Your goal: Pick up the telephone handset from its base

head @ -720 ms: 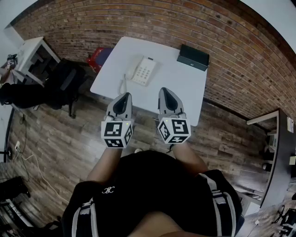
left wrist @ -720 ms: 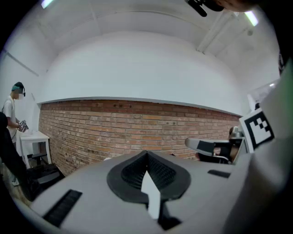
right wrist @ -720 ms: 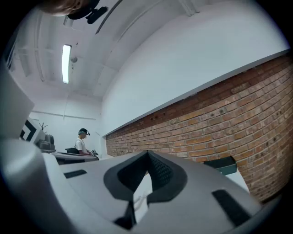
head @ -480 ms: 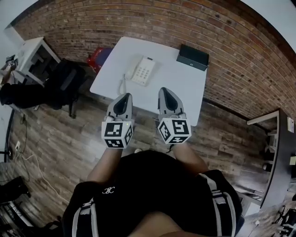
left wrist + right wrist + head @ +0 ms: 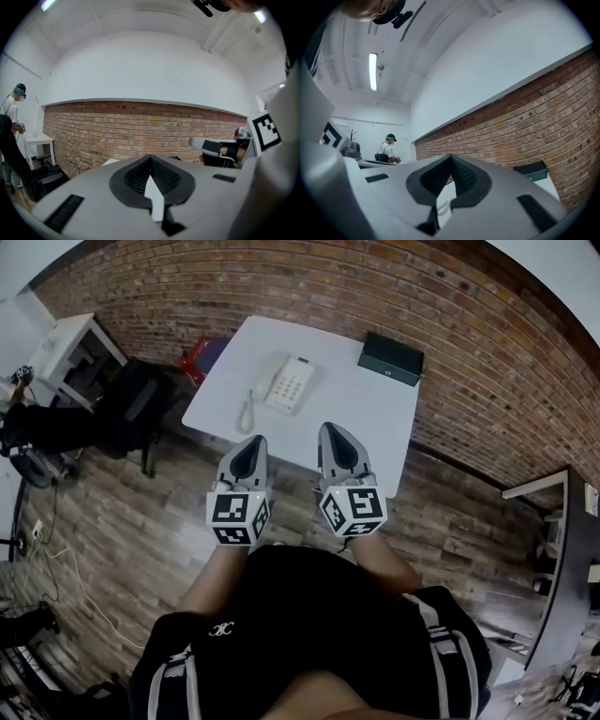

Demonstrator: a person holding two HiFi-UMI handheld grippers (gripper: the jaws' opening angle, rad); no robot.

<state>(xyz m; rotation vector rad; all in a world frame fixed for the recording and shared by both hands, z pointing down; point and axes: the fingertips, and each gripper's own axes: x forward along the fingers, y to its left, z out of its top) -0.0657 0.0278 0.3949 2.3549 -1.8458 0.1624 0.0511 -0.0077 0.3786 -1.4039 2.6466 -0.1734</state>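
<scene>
Telephone handset (image 5: 273,380) in its base (image 5: 293,386), left of centre on the white table (image 5: 366,413); untouched, so reach, grasp and lift all left to do; left hand-held gripper (image 5: 250,442) and right hand-held gripper (image 5: 330,430) closed, empty, by the near edge; brick wall (image 5: 281,287) behind, wooden floor (image 5: 141,512) below

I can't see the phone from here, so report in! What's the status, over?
Left gripper and right gripper shut, empty, short of the phone. Handset rests on it. Nothing in the way; box sits aside.
</scene>
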